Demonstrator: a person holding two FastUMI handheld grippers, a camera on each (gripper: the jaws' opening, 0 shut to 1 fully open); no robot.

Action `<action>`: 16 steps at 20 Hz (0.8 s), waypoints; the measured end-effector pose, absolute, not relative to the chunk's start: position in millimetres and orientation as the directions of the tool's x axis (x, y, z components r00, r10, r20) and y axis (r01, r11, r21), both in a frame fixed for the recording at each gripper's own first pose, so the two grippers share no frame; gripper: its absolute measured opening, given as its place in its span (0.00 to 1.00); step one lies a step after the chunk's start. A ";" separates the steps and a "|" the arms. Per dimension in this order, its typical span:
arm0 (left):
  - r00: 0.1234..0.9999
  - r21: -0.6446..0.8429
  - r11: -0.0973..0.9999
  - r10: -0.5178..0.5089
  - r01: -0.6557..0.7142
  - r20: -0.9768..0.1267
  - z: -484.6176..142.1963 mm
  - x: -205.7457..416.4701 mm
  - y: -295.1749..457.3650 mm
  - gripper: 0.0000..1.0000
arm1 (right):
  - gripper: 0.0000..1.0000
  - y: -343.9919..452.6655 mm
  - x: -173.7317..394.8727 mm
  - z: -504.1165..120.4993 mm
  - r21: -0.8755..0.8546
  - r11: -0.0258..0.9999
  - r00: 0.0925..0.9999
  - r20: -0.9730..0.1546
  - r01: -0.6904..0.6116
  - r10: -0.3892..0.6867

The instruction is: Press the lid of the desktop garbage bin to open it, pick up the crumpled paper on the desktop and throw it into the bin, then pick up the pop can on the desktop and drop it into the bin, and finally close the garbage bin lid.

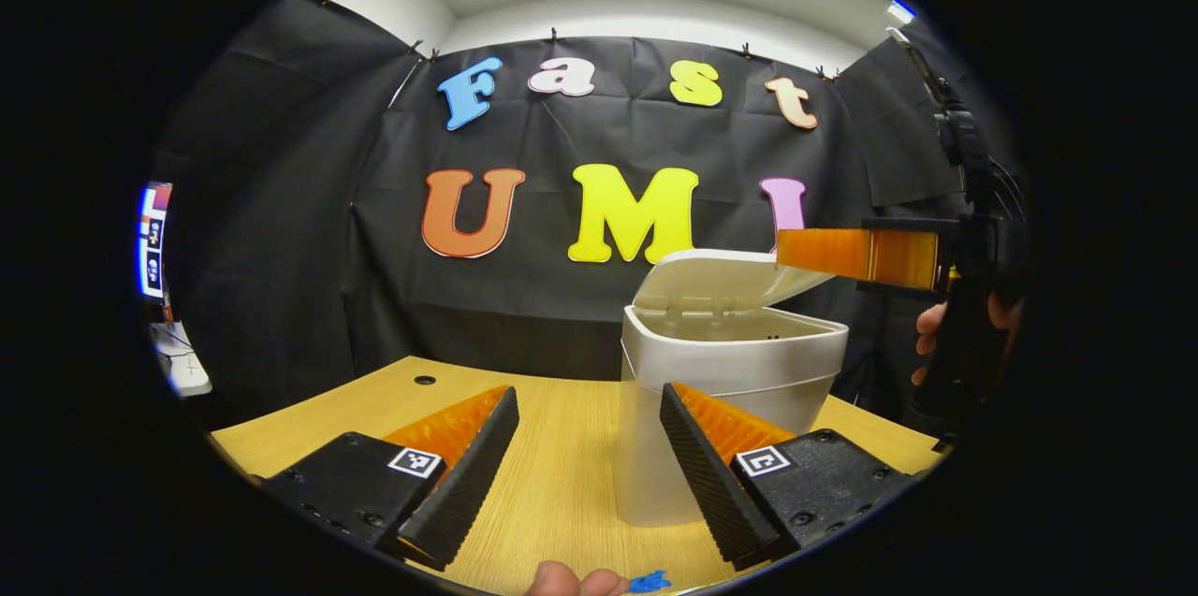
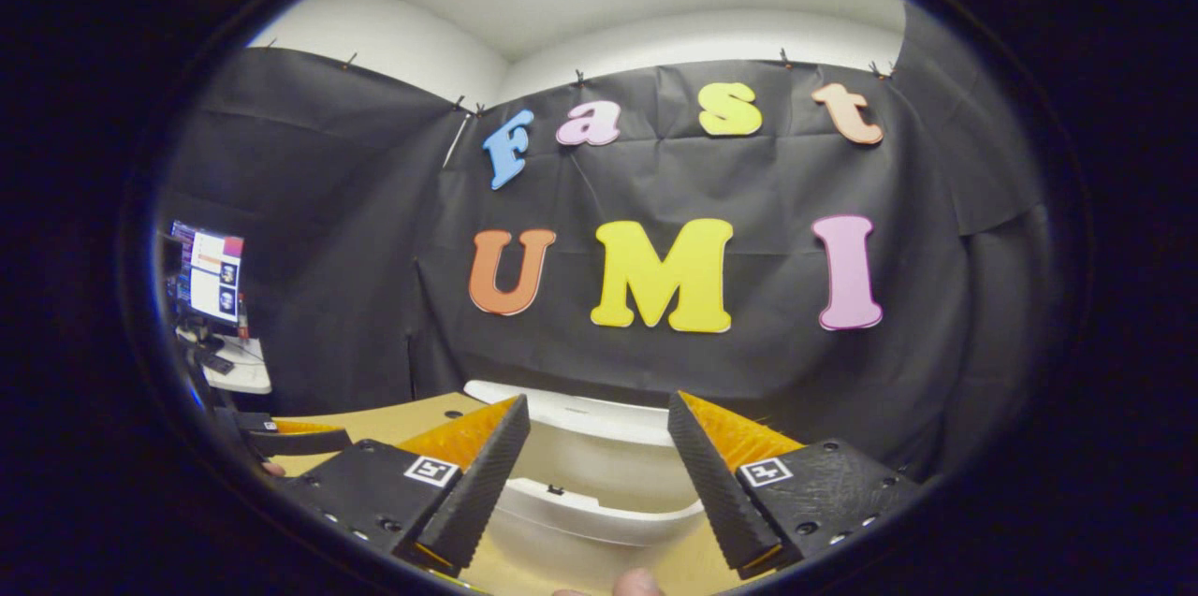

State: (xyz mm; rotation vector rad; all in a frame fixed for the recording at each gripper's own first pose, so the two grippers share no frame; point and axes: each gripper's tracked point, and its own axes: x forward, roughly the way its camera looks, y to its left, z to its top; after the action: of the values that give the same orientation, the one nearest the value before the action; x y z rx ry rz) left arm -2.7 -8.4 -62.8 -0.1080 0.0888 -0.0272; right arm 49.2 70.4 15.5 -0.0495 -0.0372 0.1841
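left gripper (image 1: 588, 446): fingers wide, empty, low over the desk (image 1: 552, 484); bin (image 1: 721, 390) just ahead, slightly right | right gripper (image 2: 599, 470): fingers wide, empty, above the bin (image 2: 599, 493), nearer its raised lid (image 2: 580, 414); lid (image 1: 721, 278) tilted up, hinge at rear | likely closing next; paper and can unseen

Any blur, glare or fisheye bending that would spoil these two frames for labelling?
Left gripper view: sharp and evenly lit; the bin with its raised lid reads clearly, the table edge bows, and a ceiling light glares slightly at top. Right gripper view: dimmer and softer low down, the bin pale between the open right gripper; walls curve strongly.
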 end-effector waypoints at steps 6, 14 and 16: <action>0.994 -0.112 0.993 -0.045 0.033 -0.104 -72.3 -15.8 -16.2 0.98 | 0.93 52.0 21.8 24.8 -0.045 0.991 0.987 0.092 -0.127 0.131; 0.969 -0.098 0.994 -0.077 0.055 -0.233 -130.3 -44.9 -40.9 0.98 | 0.93 36.0 -26.1 -16.8 -0.051 0.993 0.988 0.105 -0.106 0.111; 0.958 -0.116 0.991 -0.089 0.059 -0.274 -149.0 -51.4 -49.4 0.98 | 0.93 34.1 -33.3 -31.0 -0.049 0.993 0.990 0.081 -0.111 0.115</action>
State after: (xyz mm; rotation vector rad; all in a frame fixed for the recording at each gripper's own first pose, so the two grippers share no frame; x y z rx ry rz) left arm -51.4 -49.4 -149.0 -0.1072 0.2827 -0.0754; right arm -33.3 34.1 -31.0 -0.0448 -0.0835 0.1133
